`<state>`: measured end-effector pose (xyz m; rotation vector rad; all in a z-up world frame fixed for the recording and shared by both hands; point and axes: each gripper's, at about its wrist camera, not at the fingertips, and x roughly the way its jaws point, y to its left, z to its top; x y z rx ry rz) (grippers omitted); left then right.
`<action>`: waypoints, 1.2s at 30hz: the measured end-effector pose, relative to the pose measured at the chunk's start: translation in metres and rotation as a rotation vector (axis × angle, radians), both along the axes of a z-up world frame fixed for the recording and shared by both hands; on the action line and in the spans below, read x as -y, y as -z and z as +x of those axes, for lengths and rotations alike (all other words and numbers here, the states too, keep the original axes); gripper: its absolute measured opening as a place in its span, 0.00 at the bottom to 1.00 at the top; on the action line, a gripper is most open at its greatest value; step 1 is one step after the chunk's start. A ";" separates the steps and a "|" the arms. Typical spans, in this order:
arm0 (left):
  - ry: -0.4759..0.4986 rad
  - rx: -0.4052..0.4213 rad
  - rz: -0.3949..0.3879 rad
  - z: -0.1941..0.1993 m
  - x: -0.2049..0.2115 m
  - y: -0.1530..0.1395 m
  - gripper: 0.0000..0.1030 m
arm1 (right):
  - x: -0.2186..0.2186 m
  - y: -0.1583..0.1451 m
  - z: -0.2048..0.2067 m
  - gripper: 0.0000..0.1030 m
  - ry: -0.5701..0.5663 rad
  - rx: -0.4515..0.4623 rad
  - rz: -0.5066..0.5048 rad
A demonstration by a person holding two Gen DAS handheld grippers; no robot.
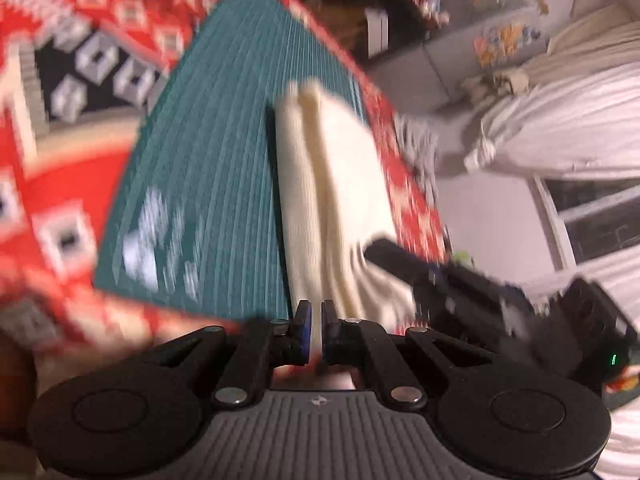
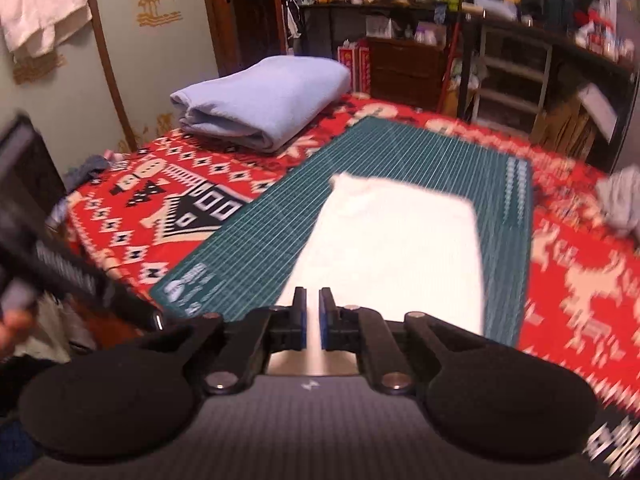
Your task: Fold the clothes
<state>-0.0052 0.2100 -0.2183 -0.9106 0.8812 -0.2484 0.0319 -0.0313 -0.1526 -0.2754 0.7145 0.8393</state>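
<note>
Lying lengthwise ahead of both tools, the folded cream ribbed-knit garment (image 1: 332, 200) rests on the green gridded cutting mat (image 1: 208, 184). The left hand-held gripper (image 1: 316, 330) is nearly closed, pinching the garment's near edge. The right hand-held gripper (image 2: 313, 320) is likewise almost closed on that near hem, equally near.

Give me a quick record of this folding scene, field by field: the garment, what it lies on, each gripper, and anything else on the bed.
garment: cream cloth, partly folded, lying flat
surface: green cutting mat on a red patterned bedspread
left gripper: shut on the near edge of the cream cloth
right gripper: shut on the cloth's near edge, a narrow gap between the pads
other items: folded light blue blanket beyond the mat; grey cloth at the bedspread's right edge
image quality: motion blur in both views
</note>
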 end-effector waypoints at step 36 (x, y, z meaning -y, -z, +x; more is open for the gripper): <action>-0.108 0.107 0.187 0.107 0.002 -0.015 0.10 | -0.044 0.024 0.020 0.04 -0.028 -0.101 0.005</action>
